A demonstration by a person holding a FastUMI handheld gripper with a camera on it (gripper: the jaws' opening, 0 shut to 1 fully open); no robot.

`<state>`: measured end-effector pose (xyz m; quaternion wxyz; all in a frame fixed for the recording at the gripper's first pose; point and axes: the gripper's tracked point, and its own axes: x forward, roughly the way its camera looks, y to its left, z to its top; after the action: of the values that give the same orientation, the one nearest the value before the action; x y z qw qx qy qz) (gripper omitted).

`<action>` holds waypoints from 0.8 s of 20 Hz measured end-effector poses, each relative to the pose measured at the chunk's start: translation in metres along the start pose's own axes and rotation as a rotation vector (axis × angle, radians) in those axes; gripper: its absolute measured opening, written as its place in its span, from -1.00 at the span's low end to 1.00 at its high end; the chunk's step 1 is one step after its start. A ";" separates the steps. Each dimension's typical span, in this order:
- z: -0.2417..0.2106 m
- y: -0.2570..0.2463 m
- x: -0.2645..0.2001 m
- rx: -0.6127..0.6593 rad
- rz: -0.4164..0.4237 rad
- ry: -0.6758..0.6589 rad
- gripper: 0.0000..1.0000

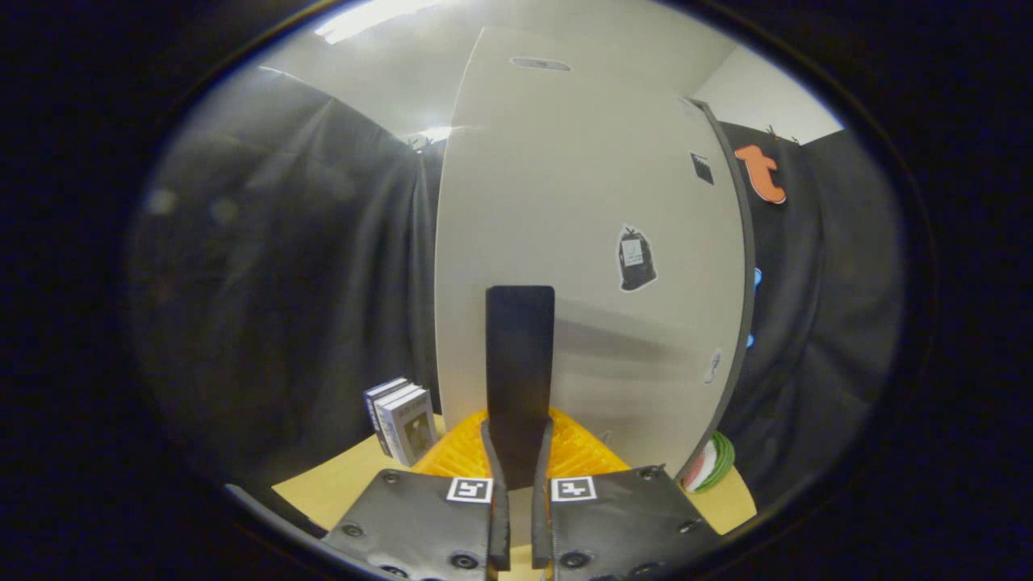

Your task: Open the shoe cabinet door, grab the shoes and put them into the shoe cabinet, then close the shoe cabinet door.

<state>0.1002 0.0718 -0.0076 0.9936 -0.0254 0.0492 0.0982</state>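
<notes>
The white shoe cabinet door (589, 226) stands tall right in front of me, with a few small stickers on its face. A flat dark handle tab (520, 355) sticks out from the door toward me. My gripper (518, 444) is shut on the lower end of this tab, one finger pressing on each side. The door's dark right edge (738, 266) curves down beside the booth wall.
An orange ribbed plastic thing (581, 452) lies on the light wooden tabletop (339, 484) just beyond the fingers, at the door's foot. Several upright books (399, 420) stand to its left. A green, white and red striped object (710, 464) peeks out at the door's lower right.
</notes>
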 end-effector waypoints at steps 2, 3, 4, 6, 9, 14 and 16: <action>0.000 -0.016 -0.020 0.000 0.019 -0.002 -0.76; 0.001 -0.025 -0.031 -0.002 0.023 -0.005 -0.76; -0.001 -0.035 -0.041 -0.002 0.023 0.000 -0.76; 0.000 -0.056 -0.059 -0.004 0.008 -0.005 -0.77; -0.002 -0.085 -0.079 -0.031 -0.027 0.002 -0.79; -0.004 -0.147 -0.108 -0.032 -0.123 0.002 -0.84; -0.004 -0.180 -0.115 -0.059 -0.180 0.005 -0.85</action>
<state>0.0234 -0.1264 0.0078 0.9971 -0.0591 0.0461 0.0097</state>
